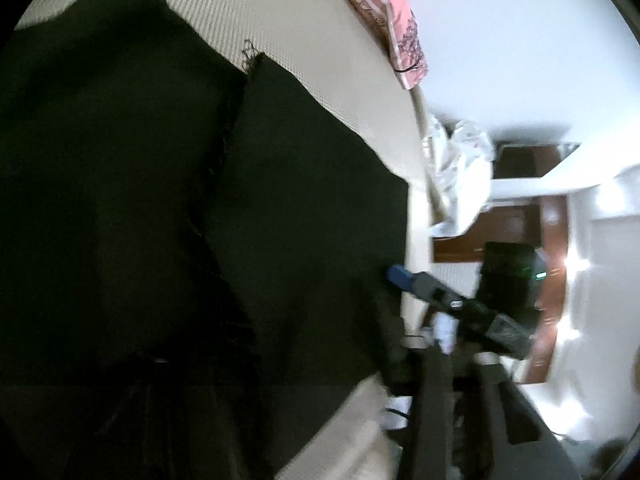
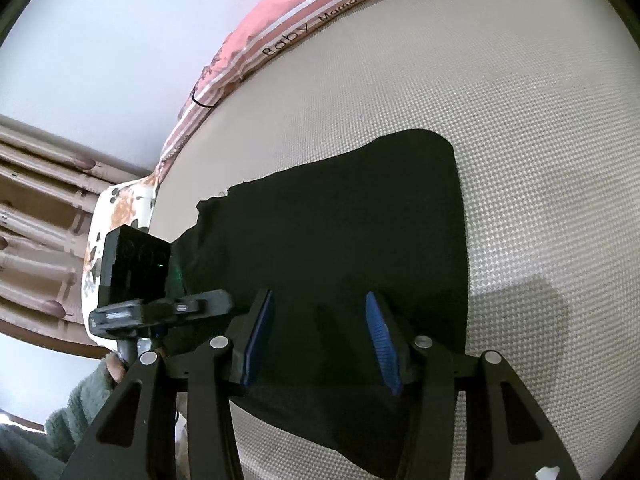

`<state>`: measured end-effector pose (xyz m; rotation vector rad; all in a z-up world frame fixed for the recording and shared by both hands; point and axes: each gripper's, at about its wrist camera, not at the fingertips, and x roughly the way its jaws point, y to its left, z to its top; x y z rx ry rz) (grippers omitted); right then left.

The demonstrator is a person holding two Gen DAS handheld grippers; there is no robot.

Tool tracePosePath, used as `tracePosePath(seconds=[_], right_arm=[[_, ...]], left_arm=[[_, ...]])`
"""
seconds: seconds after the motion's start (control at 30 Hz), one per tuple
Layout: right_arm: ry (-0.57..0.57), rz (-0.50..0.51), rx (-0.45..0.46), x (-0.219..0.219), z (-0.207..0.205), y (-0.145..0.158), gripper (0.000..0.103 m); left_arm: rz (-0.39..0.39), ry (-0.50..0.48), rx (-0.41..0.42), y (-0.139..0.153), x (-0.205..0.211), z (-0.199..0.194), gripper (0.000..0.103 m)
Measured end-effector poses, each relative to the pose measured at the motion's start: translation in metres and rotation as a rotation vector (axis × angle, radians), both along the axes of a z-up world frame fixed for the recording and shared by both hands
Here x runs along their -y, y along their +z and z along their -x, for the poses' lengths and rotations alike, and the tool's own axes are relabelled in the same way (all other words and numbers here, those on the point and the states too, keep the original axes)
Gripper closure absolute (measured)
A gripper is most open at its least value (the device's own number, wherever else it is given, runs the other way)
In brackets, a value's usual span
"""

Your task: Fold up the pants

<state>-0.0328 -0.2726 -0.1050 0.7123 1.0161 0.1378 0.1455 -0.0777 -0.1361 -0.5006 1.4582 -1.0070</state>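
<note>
Black pants [image 2: 340, 232] lie flat on a beige woven mattress [image 2: 520, 140]; they fill the left of the left wrist view [image 1: 160, 200], with a frayed seam down the middle. My right gripper [image 2: 320, 340] hovers open over the pants' near end, its blue pads wide apart with cloth beneath them. It also shows side-on as the right gripper [image 1: 400, 276], at the pants' edge by the mattress side. My left gripper [image 2: 228, 301] reaches the pants' left edge, its fingers lying together on the cloth. In its own view its fingers are lost in dark fabric.
A pink striped pillow with lettering [image 2: 280, 28] lies along the far mattress edge. A floral pillow [image 2: 120, 200] sits at the left corner, curtains [image 2: 36, 200] behind it. A green fleece sleeve [image 2: 72, 408] holds the left gripper. White crumpled cloth [image 1: 460, 172] and a brown door [image 1: 516, 224] lie beyond the bed.
</note>
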Motion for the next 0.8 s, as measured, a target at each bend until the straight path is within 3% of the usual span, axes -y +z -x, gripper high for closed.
tracePosePath(seconds=[0.03, 0.1, 0.17, 0.3, 0.4, 0.47, 0.63, 0.8], right_arm=[[-0.003, 0.004, 0.000, 0.000, 0.000, 0.001, 0.057], [-0.006, 0.006, 0.001, 0.001, 0.001, 0.002, 0.057], [-0.009, 0.011, 0.001, 0.001, 0.001, 0.003, 0.057], [-0.005, 0.021, 0.009, -0.002, 0.003, 0.007, 0.057], [0.005, 0.021, 0.018, -0.006, 0.005, 0.009, 0.057], [0.015, 0.024, 0.024, -0.010, 0.004, 0.010, 0.056], [0.039, 0.051, -0.005, -0.022, -0.001, -0.003, 0.056], [0.077, 0.136, -0.030, -0.032, -0.006, -0.009, 0.058]], left_arm=[[-0.027, 0.002, 0.023, -0.001, -0.002, 0.002, 0.096], [-0.032, 0.035, 0.020, -0.005, -0.011, 0.004, 0.099], [-0.033, 0.067, 0.029, -0.006, -0.015, 0.007, 0.100], [-0.036, 0.102, 0.136, 0.019, -0.025, 0.022, 0.100], [-0.027, 0.139, 0.160, 0.033, -0.039, 0.025, 0.100], [-0.062, 0.160, 0.190, 0.037, -0.050, 0.024, 0.100], [-0.168, 0.167, 0.144, 0.015, -0.063, 0.025, 0.100], [-0.194, 0.163, 0.145, 0.009, -0.059, 0.031, 0.100]])
